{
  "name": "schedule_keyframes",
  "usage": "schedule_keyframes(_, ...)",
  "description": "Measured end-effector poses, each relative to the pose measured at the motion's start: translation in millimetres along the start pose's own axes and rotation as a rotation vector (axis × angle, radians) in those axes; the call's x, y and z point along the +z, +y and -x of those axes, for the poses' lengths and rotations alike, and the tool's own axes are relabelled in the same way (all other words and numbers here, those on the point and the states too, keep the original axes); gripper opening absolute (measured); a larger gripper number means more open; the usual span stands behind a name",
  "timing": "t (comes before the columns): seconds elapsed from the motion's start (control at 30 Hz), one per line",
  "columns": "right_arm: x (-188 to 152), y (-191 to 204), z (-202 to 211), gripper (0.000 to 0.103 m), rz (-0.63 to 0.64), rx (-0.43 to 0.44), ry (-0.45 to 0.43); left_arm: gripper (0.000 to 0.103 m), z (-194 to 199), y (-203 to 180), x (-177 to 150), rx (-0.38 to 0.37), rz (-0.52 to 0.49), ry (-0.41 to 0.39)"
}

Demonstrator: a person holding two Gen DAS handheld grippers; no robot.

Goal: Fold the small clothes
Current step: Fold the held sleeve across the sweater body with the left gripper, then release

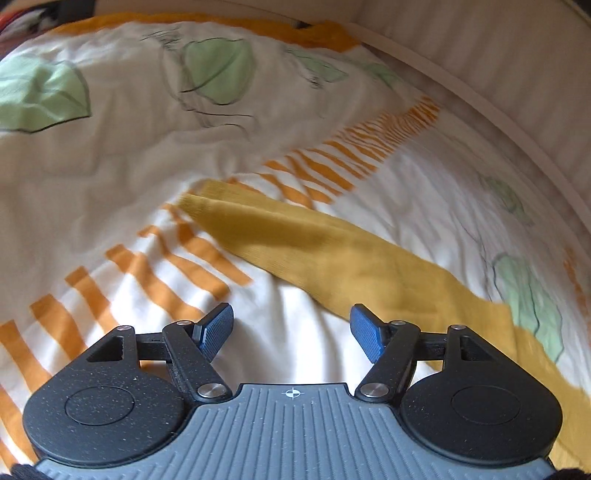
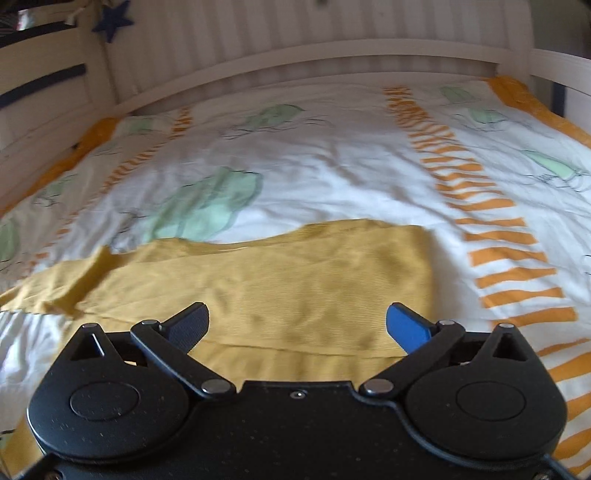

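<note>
A mustard-yellow garment (image 1: 314, 243) lies flat on the bed cover (image 1: 110, 166), running as a long strip from the middle toward the lower right in the left wrist view. My left gripper (image 1: 291, 325) hovers open just beside its near edge, with only white cover between the fingers. In the right wrist view the same garment (image 2: 295, 273) spreads wide and flat, with a narrow part trailing off to the left. My right gripper (image 2: 297, 321) hangs over its near part, jaws wide open and holding nothing.
The bed cover (image 2: 332, 166) is white with orange stripes and green shapes, and it is wrinkled. A white slatted bed frame (image 2: 295, 55) closes off the far side, with a rail (image 1: 480, 103) curving along the right. A blue star (image 2: 114, 20) hangs at the top left.
</note>
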State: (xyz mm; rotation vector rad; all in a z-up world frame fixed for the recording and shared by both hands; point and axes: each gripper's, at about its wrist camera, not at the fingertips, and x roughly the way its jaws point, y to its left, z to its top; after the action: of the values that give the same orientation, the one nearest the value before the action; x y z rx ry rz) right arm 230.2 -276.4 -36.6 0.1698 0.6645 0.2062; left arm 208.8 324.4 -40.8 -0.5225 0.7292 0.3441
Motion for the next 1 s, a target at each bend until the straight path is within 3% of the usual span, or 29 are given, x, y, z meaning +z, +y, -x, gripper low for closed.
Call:
schedule_keyframes(0.2,-9.6,36.8,-8.7,0.102,0.008,0.1,0.052,0.069,-20.0,25.4,23.2,-0.019,0.066,-0.026)
schedule_keyframes(0.6,-26.9,57.9,-23.3,0.102,0.032,0.128,0.129,0.065,-53.0,39.4,44.2,-0.08,0.153,-0.058)
schedule_keyframes(0.63,-27.7,56.7,-23.4,0.102,0.028,0.129,0.131,0.063,-55.2,40.0,45.8,-0.079,0.161,-0.057)
schedule_keyframes(0.67,-28.6,55.2,-23.0,0.102,0.023,0.128,0.134,0.05,-56.0,40.2,46.8,-0.071,0.166,-0.059)
schedule_keyframes(0.7,-29.3,53.9,-22.5,0.102,0.02,0.127,0.135,0.022,-57.2,39.5,48.5,-0.054,0.168,-0.06)
schedule_keyframes(0.73,-29.9,52.4,-21.9,0.102,0.016,0.125,0.134,0.006,-57.6,38.3,49.9,-0.04,0.168,-0.053)
schedule_keyframes(0.83,-30.8,46.7,-19.6,0.102,0.002,0.128,0.131,0.003,-47.4,26.4,53.4,-0.062,0.148,-0.072)
schedule_keyframes(1.0,-32.7,34.6,-13.9,0.102,0.004,0.132,0.126,0.003,0.6,-30.9,61.7,-0.117,0.005,-0.13)
